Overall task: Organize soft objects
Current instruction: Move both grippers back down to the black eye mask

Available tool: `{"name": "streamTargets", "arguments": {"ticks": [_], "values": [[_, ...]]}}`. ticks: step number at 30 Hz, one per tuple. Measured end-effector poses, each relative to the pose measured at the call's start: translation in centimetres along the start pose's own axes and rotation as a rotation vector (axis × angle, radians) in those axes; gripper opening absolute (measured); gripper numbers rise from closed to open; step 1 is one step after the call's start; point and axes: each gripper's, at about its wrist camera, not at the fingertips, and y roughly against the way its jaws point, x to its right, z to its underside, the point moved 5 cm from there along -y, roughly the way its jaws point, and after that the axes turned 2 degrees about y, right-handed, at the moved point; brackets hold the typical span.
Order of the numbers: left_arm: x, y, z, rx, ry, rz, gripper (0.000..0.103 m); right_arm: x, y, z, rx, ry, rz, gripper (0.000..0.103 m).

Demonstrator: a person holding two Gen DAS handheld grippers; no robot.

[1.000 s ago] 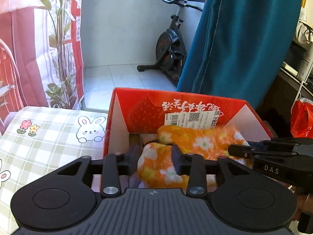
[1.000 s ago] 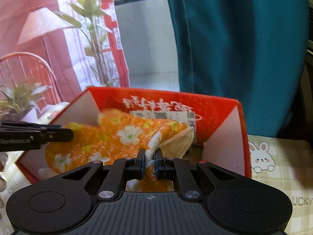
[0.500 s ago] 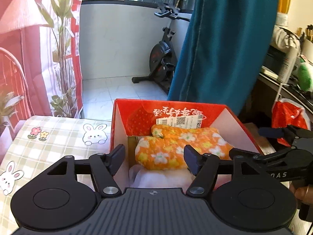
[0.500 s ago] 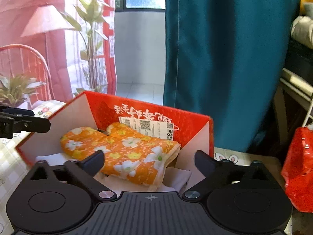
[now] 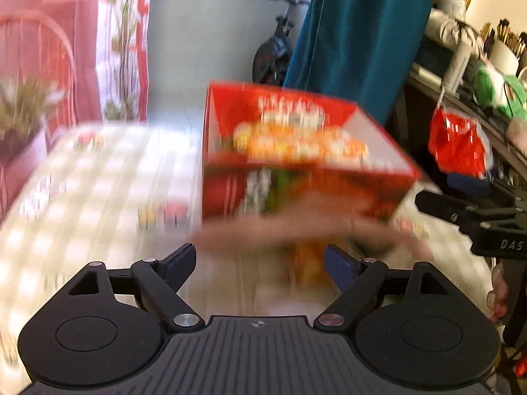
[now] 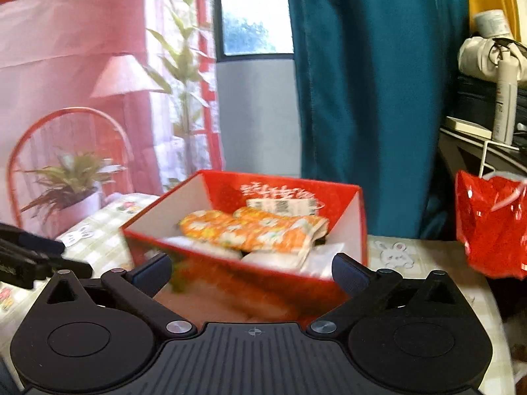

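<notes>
An orange floral oven mitt (image 6: 250,230) lies flat in the open red box (image 6: 357,217) on top of white folded items. The left wrist view is blurred, but the mitt (image 5: 296,143) still shows inside the box (image 5: 224,191). My left gripper (image 5: 260,263) hangs back from the box's near wall. Its jaws are opening and nothing is between them. My right gripper (image 6: 252,270) stands wide open and holds nothing, also short of the box. Each gripper shows at the edge of the other's view.
The box stands on a table with a checked bunny cloth (image 5: 82,197). A blurred pinkish-tan shape (image 5: 296,230) lies in front of the box. A red plastic bag (image 6: 490,227) sits right of it, a potted plant (image 6: 72,191) to the left and a teal curtain (image 6: 362,98) behind.
Both grippers let go of the mitt and drew back out of the box. The right jaws went from shut on the mitt's edge to wide open, and the left jaws spread wider.
</notes>
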Motion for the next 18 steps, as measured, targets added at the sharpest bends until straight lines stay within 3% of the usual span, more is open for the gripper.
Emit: {"name": "streamTargets", "arguments": {"ticks": [5,10,18], "values": [[-0.6,0.1,5.0,-0.086,0.036,-0.006,0.086,-1.7,2.5,4.2,-0.032,0.022,-0.021,0.103],[-1.3,-0.7,8.5,-0.152,0.068,-0.026,0.085,-3.2,3.4,9.1,-0.143,0.032,-0.079,0.103],[-1.4,-1.4,11.5,-0.205,0.109,-0.037,0.081,-4.6,3.3,14.8,-0.254,0.012,-0.097,0.102]]}}
